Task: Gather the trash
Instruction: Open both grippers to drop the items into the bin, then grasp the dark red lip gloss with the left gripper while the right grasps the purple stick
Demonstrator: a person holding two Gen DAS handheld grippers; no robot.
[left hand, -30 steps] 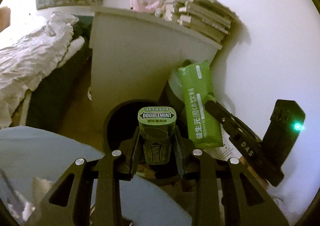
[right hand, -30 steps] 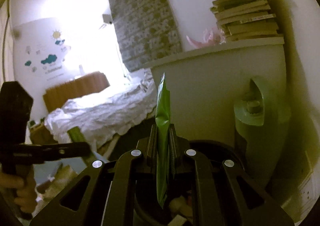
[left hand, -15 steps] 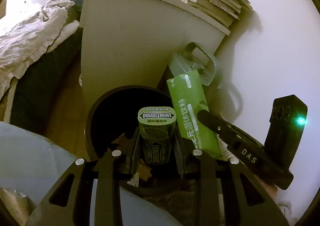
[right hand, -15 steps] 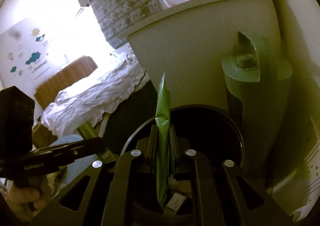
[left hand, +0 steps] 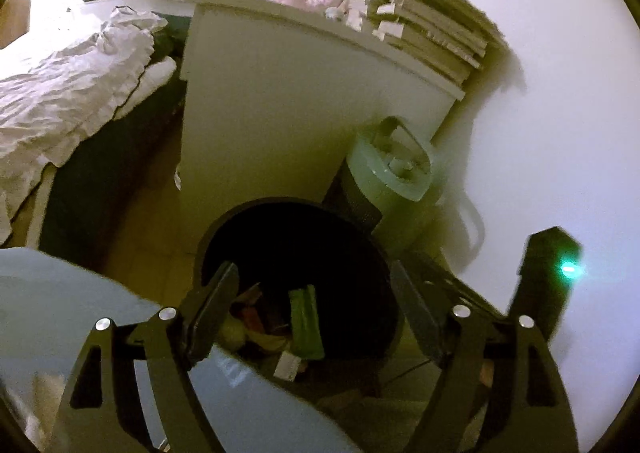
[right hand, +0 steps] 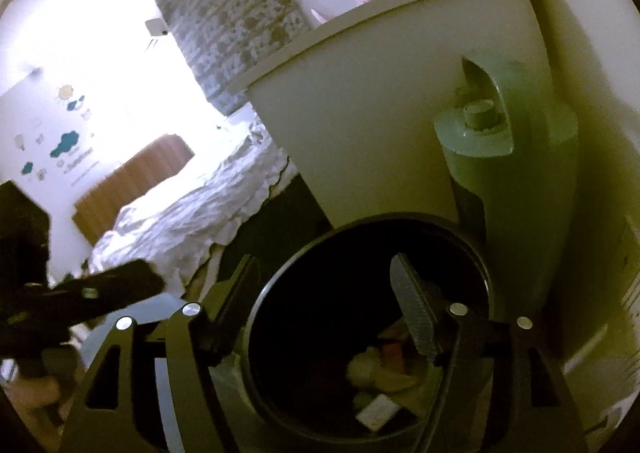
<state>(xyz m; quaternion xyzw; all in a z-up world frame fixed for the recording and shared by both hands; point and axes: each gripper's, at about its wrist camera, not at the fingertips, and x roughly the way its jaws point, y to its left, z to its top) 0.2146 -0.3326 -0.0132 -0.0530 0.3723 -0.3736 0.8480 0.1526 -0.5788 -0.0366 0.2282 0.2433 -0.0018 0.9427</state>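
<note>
Grippers poised over the round black trash bin (left hand: 384, 253).
Left gripper (left hand: 316, 293) and right gripper (right hand: 320, 293) have just sprung wide, empty; a green flat packet (left hand: 306, 321) lies inside.

Floor (left hand: 152, 221) bears bin (left hand: 384, 253) (black).

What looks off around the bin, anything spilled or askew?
Nothing spilled. Trash lies inside the round black bin, including a green packet. The stack of flat books on the white cabinet sits ragged, edges uneven.
</note>
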